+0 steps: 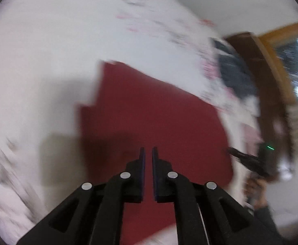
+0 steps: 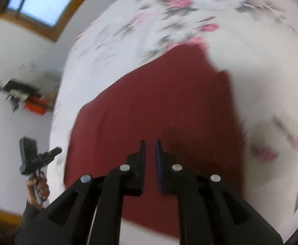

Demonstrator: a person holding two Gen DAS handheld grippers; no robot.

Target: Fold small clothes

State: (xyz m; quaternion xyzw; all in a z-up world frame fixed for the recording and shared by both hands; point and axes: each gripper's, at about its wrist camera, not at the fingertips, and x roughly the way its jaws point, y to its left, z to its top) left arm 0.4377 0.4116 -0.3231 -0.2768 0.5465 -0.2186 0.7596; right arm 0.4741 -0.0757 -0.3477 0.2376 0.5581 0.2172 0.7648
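Black fingers of the left gripper point(image 1: 147, 150) hang over the near part of the dark red garment point(image 1: 149, 110), a narrow gap between them and nothing in it; the right gripper point(image 2: 150, 143) hangs over the same cloth likewise, its fingers narrowly apart and empty; the garment lies flat on the flowered white bedsheet point(image 2: 128, 30) (both views are smeared by blur); beyond the garment's far edge a dark blue cloth point(image 1: 233, 71) lies on the sheet.
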